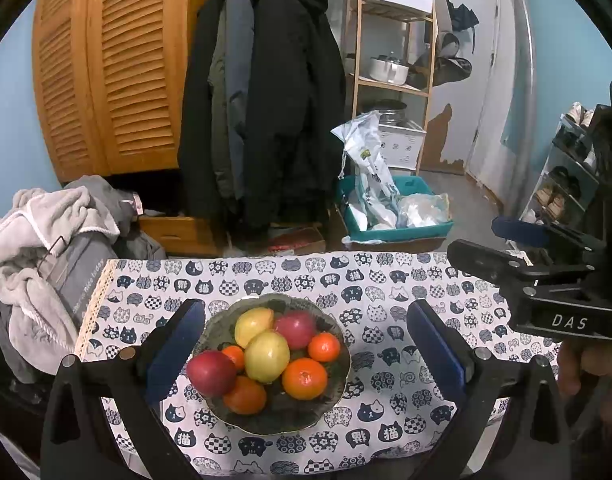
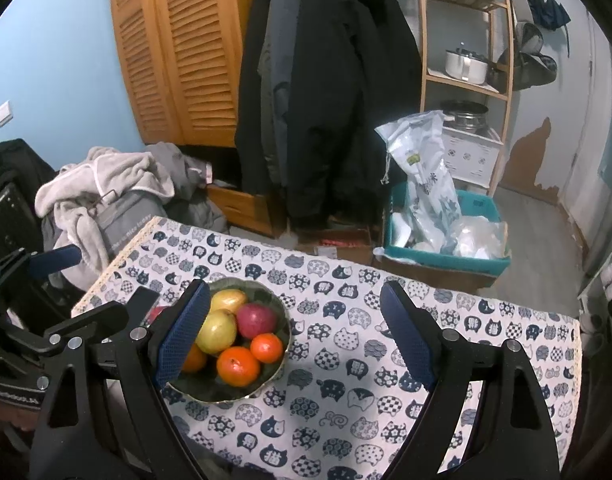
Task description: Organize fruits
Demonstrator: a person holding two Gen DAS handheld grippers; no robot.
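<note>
We see a green bowl [image 1: 220, 332] heaped with fruit on a table [image 1: 386, 280] spread with a cat-print cloth: two yellow pears [image 1: 266, 356], two red apples [image 1: 212, 372] and four oranges [image 1: 305, 378], all piled together inside the rim. The left gripper [image 1: 306, 344] hangs above the bowl with its blue-padded jaws spread wide to either side of it, touching none of the fruit and holding nothing. The right gripper [image 2: 294, 336] is out over the bare cloth just right of the bowl, its jaws also well apart and empty; from its own camera, the left finger hides part of the bowl's near side. Behind the table we see dark coats [image 1: 266, 100] on a rail, a slatted wooden wardrobe [image 1: 106, 72], a heap of grey clothes [image 1: 38, 248], and a teal crate [image 1: 398, 228] stuffed with plastic bags.
</note>
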